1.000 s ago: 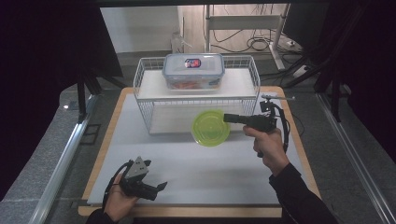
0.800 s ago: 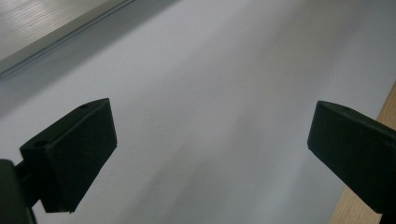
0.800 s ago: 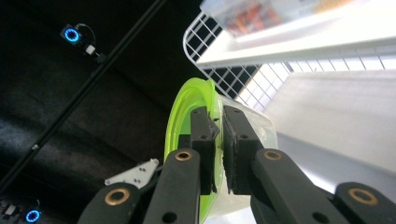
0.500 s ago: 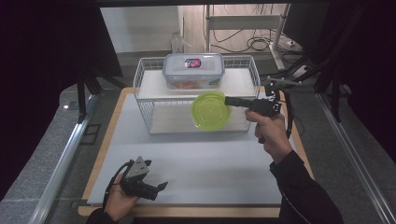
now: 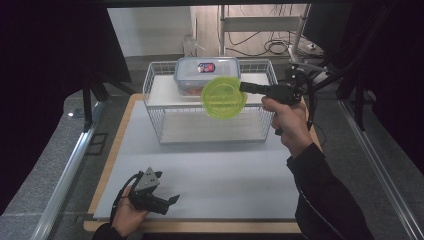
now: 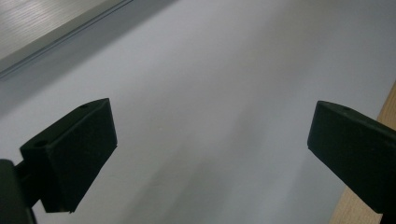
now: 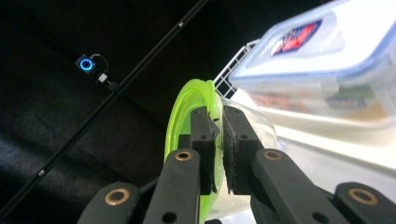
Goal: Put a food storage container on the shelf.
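Your right gripper (image 5: 245,86): its jaws are clamped together on the rim of a green bowl (image 5: 223,97), holding it on edge in the air, tilted so its open face looks back toward you.
Green bowl: it hangs in front of the wire rack (image 5: 210,102) near the table's far edge, level with the rack's upper shelf, clear of the table. In the right gripper view the bowl (image 7: 187,121) is pinched by its rim, one jaw on each side.
Wire rack: a white two-level rack at the far middle of the table (image 5: 220,175).
Food box (image 5: 207,73): a clear lidded box on the rack's top shelf, just behind the bowl.
Your left gripper (image 5: 162,200): it rests at the table's near left corner, jaws wide apart, holding nothing; the left gripper view shows bare white tabletop between them.
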A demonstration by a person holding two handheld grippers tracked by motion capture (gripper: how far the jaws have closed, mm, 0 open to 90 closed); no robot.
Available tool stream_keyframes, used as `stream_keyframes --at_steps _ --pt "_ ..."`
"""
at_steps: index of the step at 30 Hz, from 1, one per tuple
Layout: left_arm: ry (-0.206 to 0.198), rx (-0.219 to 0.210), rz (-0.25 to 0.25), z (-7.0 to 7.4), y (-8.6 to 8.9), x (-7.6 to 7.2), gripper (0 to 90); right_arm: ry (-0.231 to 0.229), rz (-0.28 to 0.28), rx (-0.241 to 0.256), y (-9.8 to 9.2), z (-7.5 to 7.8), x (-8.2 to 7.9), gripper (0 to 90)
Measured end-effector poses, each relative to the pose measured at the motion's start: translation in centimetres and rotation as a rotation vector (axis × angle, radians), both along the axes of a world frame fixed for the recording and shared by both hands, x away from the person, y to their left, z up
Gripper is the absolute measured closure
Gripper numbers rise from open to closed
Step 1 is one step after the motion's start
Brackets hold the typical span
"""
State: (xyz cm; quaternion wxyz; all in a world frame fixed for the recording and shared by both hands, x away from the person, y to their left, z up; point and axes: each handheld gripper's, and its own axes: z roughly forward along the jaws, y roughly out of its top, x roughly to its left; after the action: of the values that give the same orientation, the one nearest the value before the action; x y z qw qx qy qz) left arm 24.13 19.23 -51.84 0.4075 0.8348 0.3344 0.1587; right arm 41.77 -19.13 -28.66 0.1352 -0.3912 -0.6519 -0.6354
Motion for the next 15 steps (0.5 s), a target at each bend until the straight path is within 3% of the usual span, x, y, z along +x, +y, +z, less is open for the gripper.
stream_keyframes --at_steps 15 --pt "0.005 -0.004 -0.002 0.0 0.0 0.0 1.4 -0.008 -0.082 0.009 2.1 3.2 3.7 83.8"
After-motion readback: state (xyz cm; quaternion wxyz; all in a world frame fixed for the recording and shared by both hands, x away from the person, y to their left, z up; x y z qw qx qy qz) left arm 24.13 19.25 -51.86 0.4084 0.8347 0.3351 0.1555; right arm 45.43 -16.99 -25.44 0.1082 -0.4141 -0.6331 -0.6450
